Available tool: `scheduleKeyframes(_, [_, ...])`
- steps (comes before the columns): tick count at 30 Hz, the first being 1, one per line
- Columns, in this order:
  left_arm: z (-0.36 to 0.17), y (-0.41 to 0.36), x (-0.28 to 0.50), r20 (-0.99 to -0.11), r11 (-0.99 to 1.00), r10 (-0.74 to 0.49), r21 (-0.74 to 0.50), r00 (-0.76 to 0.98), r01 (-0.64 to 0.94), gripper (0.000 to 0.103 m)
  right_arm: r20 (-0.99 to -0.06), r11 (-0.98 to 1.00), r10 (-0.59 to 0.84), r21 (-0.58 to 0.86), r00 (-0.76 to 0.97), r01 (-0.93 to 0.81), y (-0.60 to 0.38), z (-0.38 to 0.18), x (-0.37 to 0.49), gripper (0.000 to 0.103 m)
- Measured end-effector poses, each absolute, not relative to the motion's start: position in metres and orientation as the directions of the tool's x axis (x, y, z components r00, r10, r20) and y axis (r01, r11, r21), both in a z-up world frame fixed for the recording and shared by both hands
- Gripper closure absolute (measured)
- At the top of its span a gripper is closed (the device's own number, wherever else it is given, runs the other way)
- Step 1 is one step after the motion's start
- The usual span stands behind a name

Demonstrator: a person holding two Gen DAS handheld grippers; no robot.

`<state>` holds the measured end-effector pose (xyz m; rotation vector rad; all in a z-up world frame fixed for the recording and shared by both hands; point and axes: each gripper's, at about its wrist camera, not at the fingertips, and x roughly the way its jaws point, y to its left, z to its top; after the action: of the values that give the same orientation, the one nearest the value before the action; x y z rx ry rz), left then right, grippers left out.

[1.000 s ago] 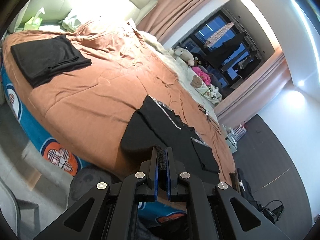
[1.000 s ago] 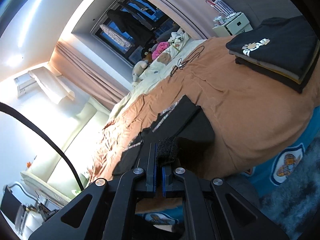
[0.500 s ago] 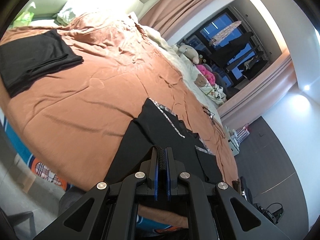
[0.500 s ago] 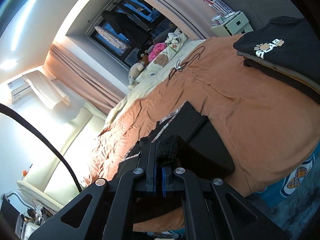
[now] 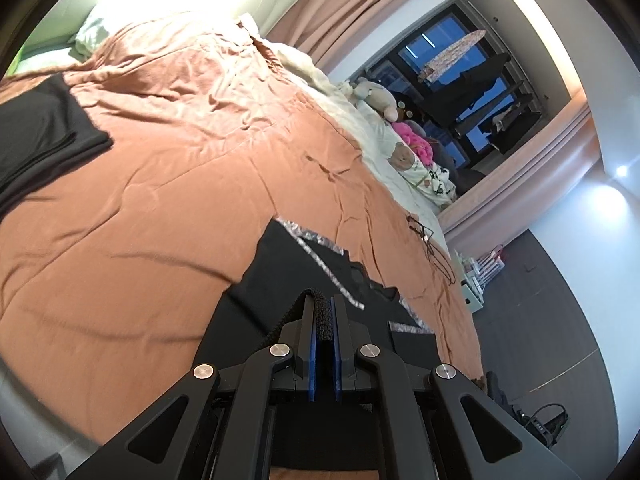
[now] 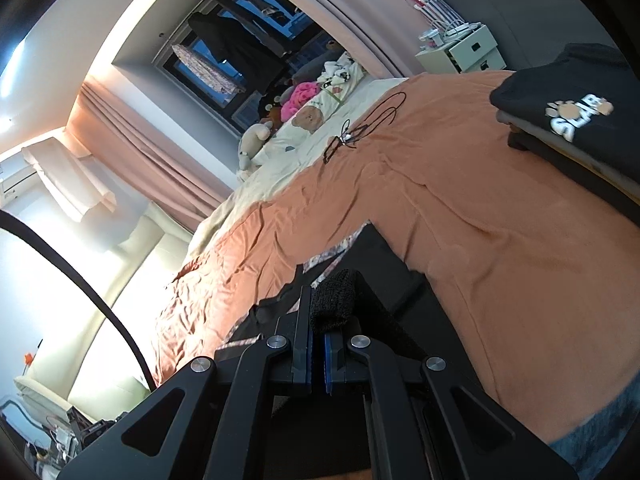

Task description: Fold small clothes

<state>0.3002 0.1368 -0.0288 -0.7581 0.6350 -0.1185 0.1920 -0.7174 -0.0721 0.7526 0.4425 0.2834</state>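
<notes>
Black garment [image 5: 280,272] hem, both claws pinching

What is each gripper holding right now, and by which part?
Both grip the black garment: the left gripper and the right gripper are each shut on a bunched bit of its near edge.

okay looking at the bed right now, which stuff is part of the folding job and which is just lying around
Part of the job:
- black garment, pinched by both the left gripper and right gripper
- folded stack with the paw-print top
- black folded clothes

Lying about:
- stuffed toys
- black cord
- white nightstand
</notes>
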Motion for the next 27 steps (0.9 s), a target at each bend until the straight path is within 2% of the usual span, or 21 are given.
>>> scheduleKeyframes(11, [-0.022, 0.129, 0.383, -0.531, 0.755, -0.309, -0.642, 0.789, -0.137, 0.097, -0.328, 0.725, 0.384, 0.686, 0.863, -0.061, -0.7, -0.054, 0.267, 0.103])
scheduleKeyframes(27, [-0.082, 0.129, 0.487, -0.664, 0.773, -0.243, -0.573, 0.708, -0.272, 0.097, -0.461, 0.767, 0.347, 0.641, 0.816, 0.036, -0.677, -0.063, 0.36, 0.103])
